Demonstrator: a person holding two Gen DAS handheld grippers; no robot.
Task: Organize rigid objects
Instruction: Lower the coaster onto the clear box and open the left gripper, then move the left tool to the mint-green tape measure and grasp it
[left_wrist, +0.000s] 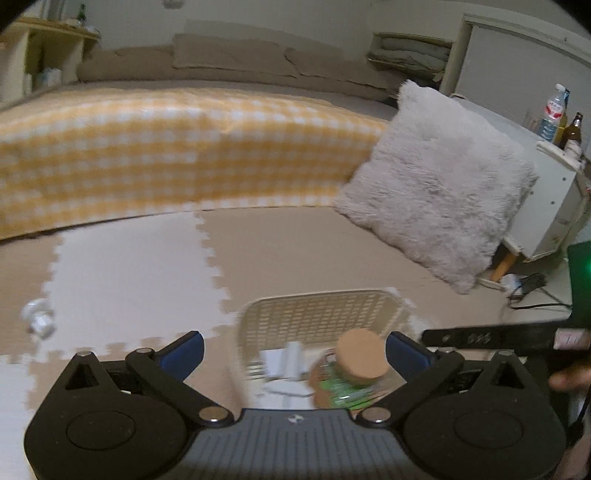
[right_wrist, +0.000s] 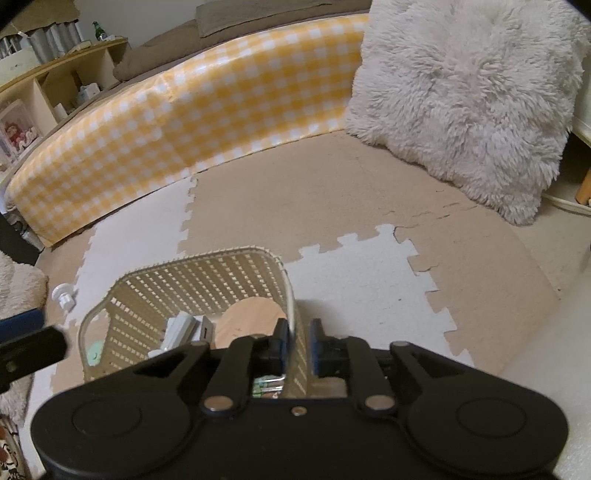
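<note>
A beige lattice basket (left_wrist: 321, 314) stands on the foam floor mat. Inside it are a glass jar with a cork lid (left_wrist: 360, 352) and a white boxy item (left_wrist: 291, 362). My left gripper (left_wrist: 297, 350) hangs above the basket's near side, open wide, with nothing between its blue pads. In the right wrist view my right gripper (right_wrist: 298, 341) straddles the basket's right rim (right_wrist: 293, 317). The jaws are slightly apart, and a slim gap shows beside the rim. The cork lid (right_wrist: 251, 321) and white items (right_wrist: 181, 328) lie just left of it.
A small white knob-like object (left_wrist: 38, 317) lies on the mat, left of the basket. A bed edge in yellow check (left_wrist: 166, 155) runs behind, and a fluffy grey cushion (left_wrist: 439, 184) leans at the right. A white cabinet (left_wrist: 554, 206) carries bottles, with cables below.
</note>
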